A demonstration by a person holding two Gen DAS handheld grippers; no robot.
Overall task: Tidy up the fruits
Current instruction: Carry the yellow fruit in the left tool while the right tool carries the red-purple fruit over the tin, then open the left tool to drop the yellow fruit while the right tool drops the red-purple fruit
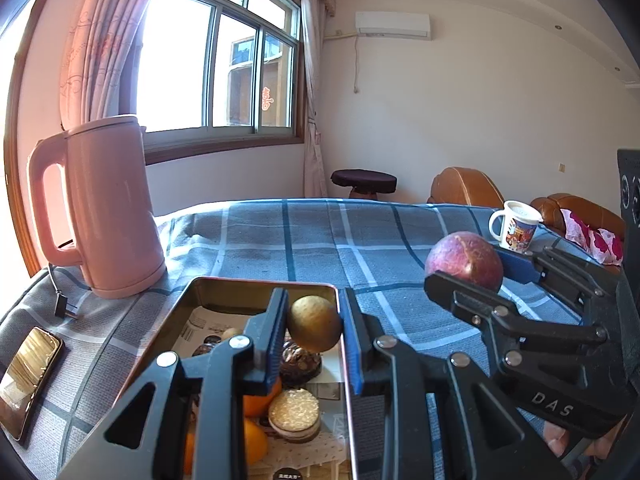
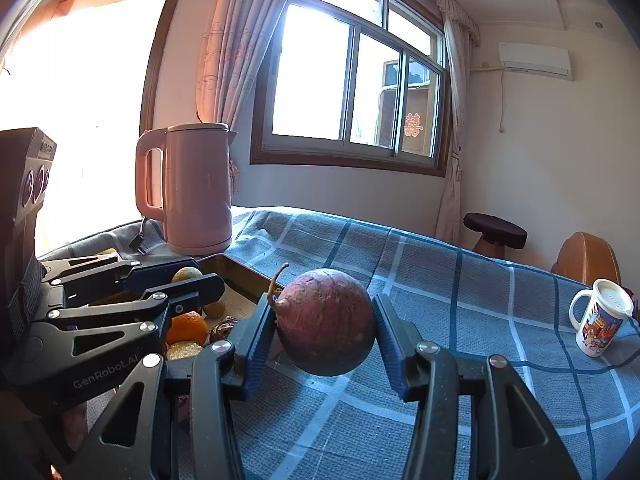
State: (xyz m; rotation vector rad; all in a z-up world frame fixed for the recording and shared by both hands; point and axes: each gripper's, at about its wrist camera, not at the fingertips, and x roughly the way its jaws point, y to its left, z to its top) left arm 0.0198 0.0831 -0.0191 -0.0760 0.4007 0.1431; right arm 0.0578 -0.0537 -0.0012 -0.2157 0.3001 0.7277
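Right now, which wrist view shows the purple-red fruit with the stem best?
The right wrist view: the purple-red fruit sits centred between the right gripper pads, curled stem and mottled skin visible. The left wrist view shows only its upper half off to the side, behind the right gripper's finger; the stem is not visible.

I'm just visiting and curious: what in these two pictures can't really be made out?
- Rectangular metal tray: near end cut off by the left wrist view's bottom edge; left gripper, holding a yellowish-brown round fruit, hides part of its contents.
- Oranges: partly behind that gripper.
- Reddish-purple round fruit in the right gripper: underside unseen.
- Printed white mug: picture too small to read.
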